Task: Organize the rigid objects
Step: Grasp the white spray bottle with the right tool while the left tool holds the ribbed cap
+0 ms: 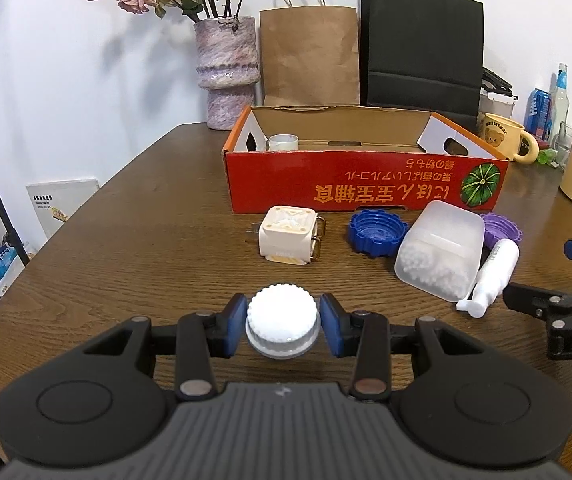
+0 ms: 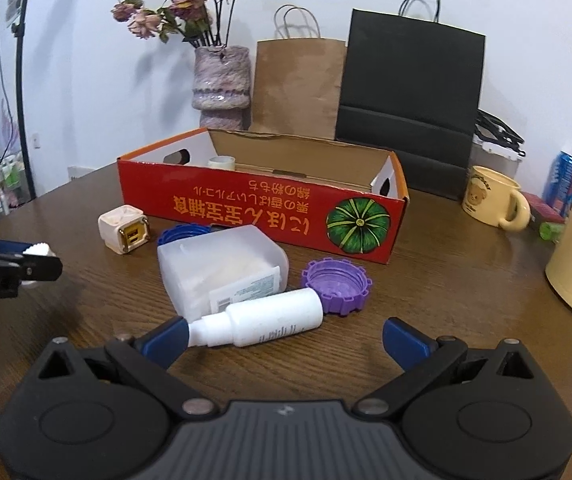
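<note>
Left gripper (image 1: 283,326) fingers clamped (tilted downward); right gripper (image 2: 284,338) fingers spread wide

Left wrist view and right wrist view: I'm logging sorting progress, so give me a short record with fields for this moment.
left gripper: jaws shut on the white ribbed plastic cap
right gripper: jaws open, at the white plastic spray bottle lying on its side
red cardboard box: holds a pale round cup
still on wooden table: blue cap, purple cap, frosted tub, cream charger
</note>
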Tool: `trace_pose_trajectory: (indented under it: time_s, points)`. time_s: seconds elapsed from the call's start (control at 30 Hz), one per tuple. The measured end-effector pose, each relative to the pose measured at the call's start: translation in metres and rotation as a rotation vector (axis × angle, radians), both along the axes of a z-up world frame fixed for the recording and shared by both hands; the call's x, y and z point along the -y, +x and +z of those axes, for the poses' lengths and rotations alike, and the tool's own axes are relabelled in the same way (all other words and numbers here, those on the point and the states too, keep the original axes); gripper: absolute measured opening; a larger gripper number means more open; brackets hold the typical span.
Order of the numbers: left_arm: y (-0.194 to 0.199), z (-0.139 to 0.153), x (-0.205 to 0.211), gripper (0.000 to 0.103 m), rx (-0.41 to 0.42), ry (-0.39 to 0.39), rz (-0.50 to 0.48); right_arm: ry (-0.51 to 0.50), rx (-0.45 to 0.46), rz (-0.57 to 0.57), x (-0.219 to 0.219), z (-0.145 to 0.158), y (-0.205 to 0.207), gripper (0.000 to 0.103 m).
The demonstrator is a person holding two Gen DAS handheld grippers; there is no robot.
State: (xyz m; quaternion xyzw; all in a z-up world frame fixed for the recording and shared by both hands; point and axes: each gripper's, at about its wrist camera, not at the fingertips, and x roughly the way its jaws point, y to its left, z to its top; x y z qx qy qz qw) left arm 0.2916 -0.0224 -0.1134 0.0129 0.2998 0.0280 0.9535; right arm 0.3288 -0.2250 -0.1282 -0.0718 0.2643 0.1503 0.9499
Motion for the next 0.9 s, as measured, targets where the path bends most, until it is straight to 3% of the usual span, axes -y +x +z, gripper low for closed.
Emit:
trace_pose_trajectory:
  time_s: [0.27, 0.53, 0.73, 0.9]
  points:
    - [-0.001, 0.0, 0.005, 0.041, -0.015, 0.003, 0.016, -0.014, -0.042, 0.076, -0.004, -0.008, 0.02, 0.103]
    - [-0.006, 0.001, 0.004, 0.041, -0.027, 0.006, 0.032, 0.067, -0.093, 0.152, -0.001, -0.009, 0.033, 0.103]
    - [-0.007, 0.002, 0.004, 0.041, -0.027, 0.008, 0.033, 0.034, -0.097, 0.201, -0.013, -0.012, 0.03, 0.103]
    - [-0.006, 0.001, 0.004, 0.041, -0.031, 0.008, 0.029, -0.011, -0.111, 0.166, -0.016, -0.017, 0.039, 0.103]
